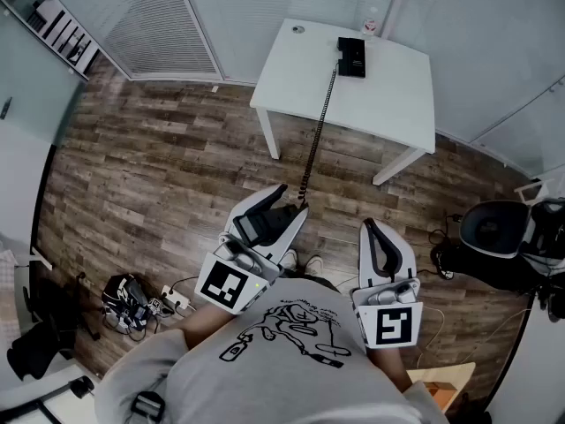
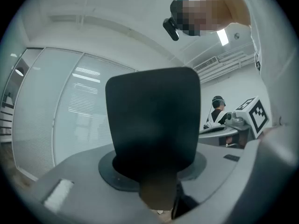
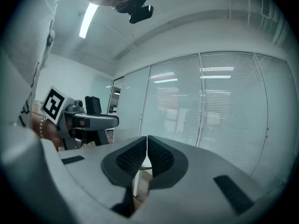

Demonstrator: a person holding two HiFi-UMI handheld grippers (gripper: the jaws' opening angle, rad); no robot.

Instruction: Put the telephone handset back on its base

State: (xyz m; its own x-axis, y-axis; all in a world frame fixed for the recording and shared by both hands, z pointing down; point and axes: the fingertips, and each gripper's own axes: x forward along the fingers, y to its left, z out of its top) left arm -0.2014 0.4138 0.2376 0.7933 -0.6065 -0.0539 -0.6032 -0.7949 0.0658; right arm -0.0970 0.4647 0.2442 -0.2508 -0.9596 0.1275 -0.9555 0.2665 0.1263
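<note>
The black telephone base sits at the far side of a white table, well ahead of me. Its coiled cord stretches off the table's front edge down to the black handset. My left gripper is shut on that handset, held close to my body above the floor. In the left gripper view the handset stands upright between the jaws and fills the middle. My right gripper hangs beside it, shut with nothing in it; its ribbed pads touch in the right gripper view.
Wood floor lies between me and the table. A black office chair stands at the right. A power strip with cables lies on the floor at the left. A cardboard box is near my right side. Glass walls with blinds run behind the table.
</note>
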